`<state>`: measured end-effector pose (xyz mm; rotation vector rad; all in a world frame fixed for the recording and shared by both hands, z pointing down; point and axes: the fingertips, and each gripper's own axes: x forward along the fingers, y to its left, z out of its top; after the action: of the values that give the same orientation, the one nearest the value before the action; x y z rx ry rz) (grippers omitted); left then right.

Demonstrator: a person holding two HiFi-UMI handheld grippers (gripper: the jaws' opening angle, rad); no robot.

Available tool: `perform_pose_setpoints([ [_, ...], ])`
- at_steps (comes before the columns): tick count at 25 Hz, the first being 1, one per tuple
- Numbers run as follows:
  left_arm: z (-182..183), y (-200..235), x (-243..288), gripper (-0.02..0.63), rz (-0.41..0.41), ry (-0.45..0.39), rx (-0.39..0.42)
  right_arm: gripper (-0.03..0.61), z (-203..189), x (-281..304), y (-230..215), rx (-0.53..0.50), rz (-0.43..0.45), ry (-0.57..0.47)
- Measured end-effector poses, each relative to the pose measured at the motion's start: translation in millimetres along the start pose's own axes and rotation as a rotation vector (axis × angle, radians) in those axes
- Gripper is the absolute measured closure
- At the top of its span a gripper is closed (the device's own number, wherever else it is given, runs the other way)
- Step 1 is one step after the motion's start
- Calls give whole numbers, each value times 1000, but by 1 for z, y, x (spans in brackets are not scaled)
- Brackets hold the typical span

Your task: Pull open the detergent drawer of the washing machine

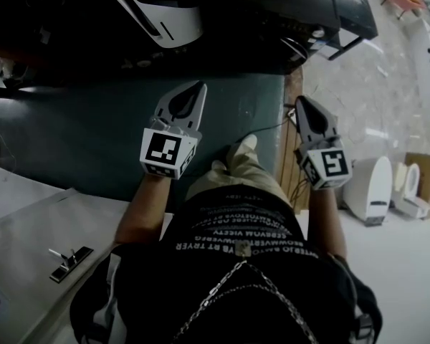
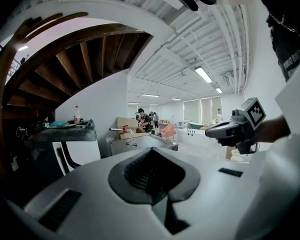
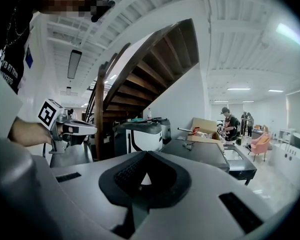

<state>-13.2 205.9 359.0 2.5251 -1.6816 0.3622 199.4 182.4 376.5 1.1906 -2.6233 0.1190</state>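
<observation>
Left gripper (image 1: 198, 86): fingers clenched, empty. Right gripper (image 1: 301, 100): fingers clenched, empty. Both side by side above the dark floor (image 1: 72, 138). White black-striped machine (image 1: 161, 9): far, well apart from both; detergent drawer not discernible.

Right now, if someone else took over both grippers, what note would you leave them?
Left gripper: shut, empty, held in the air in front of the person.
Right gripper: shut, empty, level with it, not touching it.
Things: a white appliance stands some way ahead; I can't make out a detergent drawer from here.
Done: nothing, no drawer touched.
Left: walk up, find the drawer, grip its front, pull it open.
</observation>
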Motion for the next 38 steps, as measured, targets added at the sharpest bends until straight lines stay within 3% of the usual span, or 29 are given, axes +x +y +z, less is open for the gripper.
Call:
perform_pose_setpoints([
  [6,2,11,29,610,4,7,-34,577,6,27,-19,8,11,-11],
  [26,16,45,108,609,46,34,-29,577,14,91,-78,-4,69,14],
  [38,21,48,112,609,123,51,-46,577,25,115,-93,11,157,-5],
])
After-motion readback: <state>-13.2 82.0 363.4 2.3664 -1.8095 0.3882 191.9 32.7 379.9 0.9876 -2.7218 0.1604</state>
